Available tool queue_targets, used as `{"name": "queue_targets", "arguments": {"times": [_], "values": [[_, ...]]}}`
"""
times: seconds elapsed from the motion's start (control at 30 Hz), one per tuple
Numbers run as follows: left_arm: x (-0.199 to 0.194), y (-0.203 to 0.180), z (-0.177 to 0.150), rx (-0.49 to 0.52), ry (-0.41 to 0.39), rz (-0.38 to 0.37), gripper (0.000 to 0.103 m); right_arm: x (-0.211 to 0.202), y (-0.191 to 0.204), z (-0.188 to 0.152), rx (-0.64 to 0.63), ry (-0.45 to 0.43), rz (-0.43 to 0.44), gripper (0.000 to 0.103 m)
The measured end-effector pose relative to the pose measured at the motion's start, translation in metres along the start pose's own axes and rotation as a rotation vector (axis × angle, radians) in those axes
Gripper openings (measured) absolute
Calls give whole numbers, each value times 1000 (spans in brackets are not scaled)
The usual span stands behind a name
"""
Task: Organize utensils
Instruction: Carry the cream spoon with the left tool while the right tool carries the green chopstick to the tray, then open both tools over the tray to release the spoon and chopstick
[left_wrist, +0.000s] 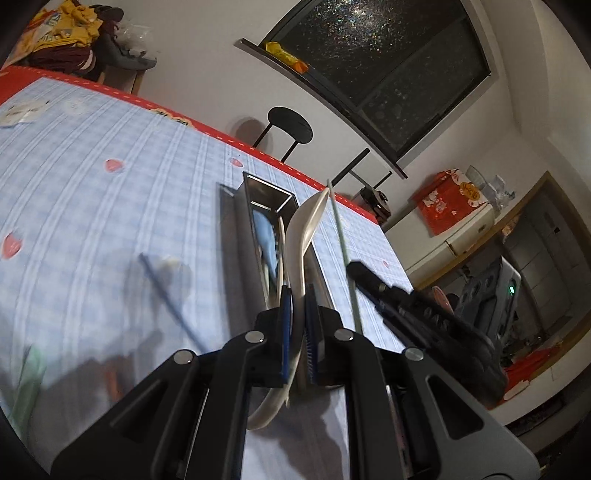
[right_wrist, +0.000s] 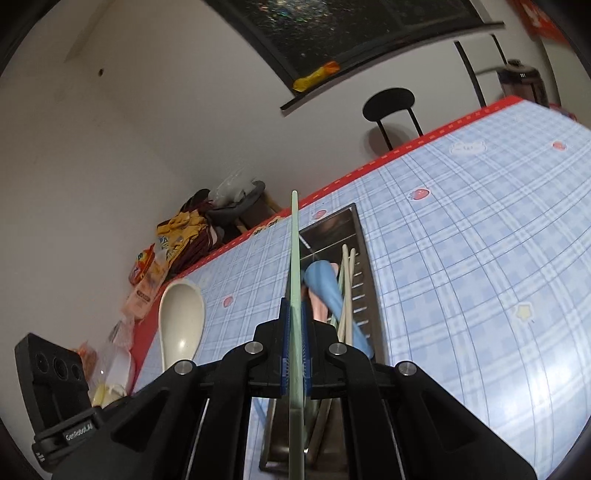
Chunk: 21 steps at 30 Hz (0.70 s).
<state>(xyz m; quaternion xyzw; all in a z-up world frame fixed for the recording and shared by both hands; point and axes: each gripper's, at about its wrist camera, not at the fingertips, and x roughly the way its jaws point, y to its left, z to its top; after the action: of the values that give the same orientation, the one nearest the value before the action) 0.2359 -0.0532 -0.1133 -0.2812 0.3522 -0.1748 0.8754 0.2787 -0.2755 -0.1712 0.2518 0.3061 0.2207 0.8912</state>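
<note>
My left gripper (left_wrist: 298, 325) is shut on a cream spoon (left_wrist: 306, 229) and holds it above the steel utensil box (left_wrist: 271, 195). A blue spoon (left_wrist: 266, 240) lies in the box. My right gripper (right_wrist: 294, 343) is shut on a pale green chopstick (right_wrist: 294, 258) and holds it over the same box (right_wrist: 364, 236), which holds a blue spoon (right_wrist: 325, 284), a pink utensil and cream chopsticks (right_wrist: 347, 280). The cream spoon (right_wrist: 181, 317) and the left gripper's body show at the left of the right wrist view. The green chopstick (left_wrist: 341, 240) also shows in the left wrist view.
A blue chopstick (left_wrist: 166, 291) lies on the blue checked tablecloth (left_wrist: 92, 206) to the left of the box, with blurred green and orange items near the lower left. A black chair (left_wrist: 290, 127) stands behind the table. Snack bags (right_wrist: 147, 280) sit at the table's end.
</note>
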Motion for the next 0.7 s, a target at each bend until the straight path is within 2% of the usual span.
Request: {"name": "queue_targets", "arguments": {"times": [0.33, 0.7], "values": [[78, -4, 23, -53, 19, 49, 11, 19, -28, -1, 76, 55, -11, 6], [109, 3, 29, -77, 42, 66, 11, 26, -32, -4, 87, 65, -21, 6]]}}
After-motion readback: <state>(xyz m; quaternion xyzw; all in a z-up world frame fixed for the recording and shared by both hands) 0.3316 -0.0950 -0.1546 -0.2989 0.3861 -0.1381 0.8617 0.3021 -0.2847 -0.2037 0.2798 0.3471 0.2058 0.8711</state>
